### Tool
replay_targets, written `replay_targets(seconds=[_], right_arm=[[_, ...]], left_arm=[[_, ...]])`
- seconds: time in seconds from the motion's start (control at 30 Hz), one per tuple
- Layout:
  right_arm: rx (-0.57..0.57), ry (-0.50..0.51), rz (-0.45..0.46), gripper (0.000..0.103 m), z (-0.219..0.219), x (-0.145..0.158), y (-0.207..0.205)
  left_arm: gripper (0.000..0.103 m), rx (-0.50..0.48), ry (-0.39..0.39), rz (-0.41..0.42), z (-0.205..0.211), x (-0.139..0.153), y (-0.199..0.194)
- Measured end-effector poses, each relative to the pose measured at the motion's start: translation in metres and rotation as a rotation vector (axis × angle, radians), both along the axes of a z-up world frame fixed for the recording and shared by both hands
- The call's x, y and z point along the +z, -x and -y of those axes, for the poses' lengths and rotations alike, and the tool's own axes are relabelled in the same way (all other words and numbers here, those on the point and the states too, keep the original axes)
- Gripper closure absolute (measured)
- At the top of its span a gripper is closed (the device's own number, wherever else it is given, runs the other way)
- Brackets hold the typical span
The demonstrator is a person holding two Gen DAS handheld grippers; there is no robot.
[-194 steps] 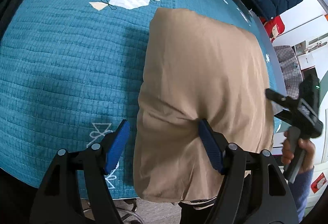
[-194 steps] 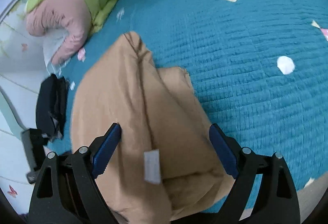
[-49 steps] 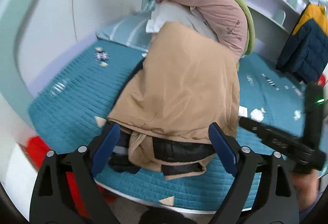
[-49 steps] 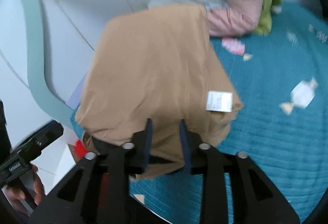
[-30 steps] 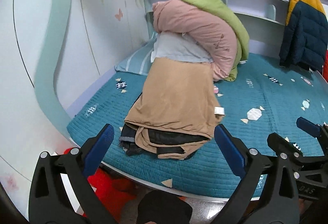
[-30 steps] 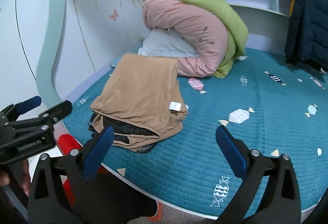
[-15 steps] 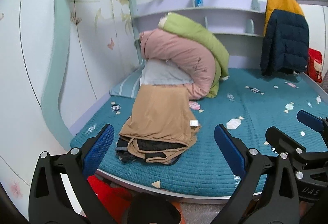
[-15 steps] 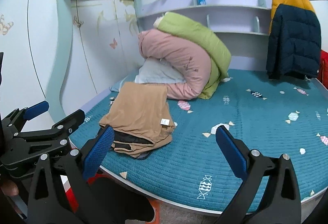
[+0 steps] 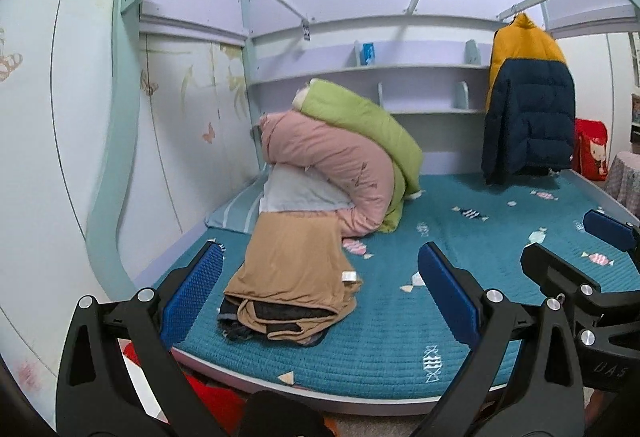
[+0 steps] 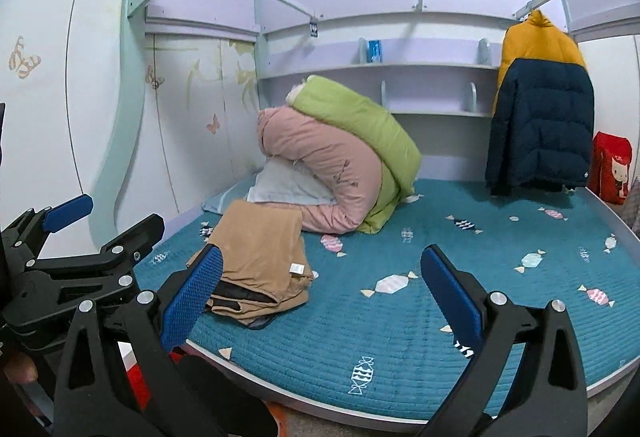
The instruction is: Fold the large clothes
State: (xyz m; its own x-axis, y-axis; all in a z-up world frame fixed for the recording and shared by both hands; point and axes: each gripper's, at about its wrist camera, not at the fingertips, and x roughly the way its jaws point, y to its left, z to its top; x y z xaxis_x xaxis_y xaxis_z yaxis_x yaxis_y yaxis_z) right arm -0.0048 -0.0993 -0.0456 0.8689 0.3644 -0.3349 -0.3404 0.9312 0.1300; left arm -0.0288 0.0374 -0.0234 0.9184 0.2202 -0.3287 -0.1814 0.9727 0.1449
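A folded tan garment (image 9: 294, 265) with a dark lining and a small white label lies on the teal quilted bed (image 9: 460, 301) near its front left corner, atop darker folded clothes. It also shows in the right wrist view (image 10: 260, 257). My left gripper (image 9: 320, 301) is open and empty, held well back from the bed. My right gripper (image 10: 320, 301) is open and empty too, also back from the bed. The right gripper shows at the right edge of the left wrist view (image 9: 576, 257); the left gripper shows at the left of the right wrist view (image 10: 80, 233).
A rolled pink and green duvet (image 9: 344, 157) and a pale pillow (image 9: 296, 193) sit behind the garment. A navy and yellow jacket (image 9: 528, 109) hangs at the back right. Shelves (image 9: 400, 69) line the back wall. Something red (image 9: 208, 405) lies on the floor by the bed's edge.
Both grippers have pulled farther back from the bed, so the garment looks smaller and the bunk frame overhead has come into view. The folded garment has not moved.
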Motion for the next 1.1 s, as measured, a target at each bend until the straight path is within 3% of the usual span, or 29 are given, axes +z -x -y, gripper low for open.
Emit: replay_targets(seconds=[0.57,1.1], right_arm=[[-0.05,-0.033,0.072,0.007,0.027,0.015,0.03],[-0.051,-0.039,0.075,0.007,0.03,0.015,0.033]], left_arm=[[0.005,-0.035,0.017,0.074,0.028,0.021,0.028],[0.005,-0.023,0.014,0.088,0.034,0.022,0.033]])
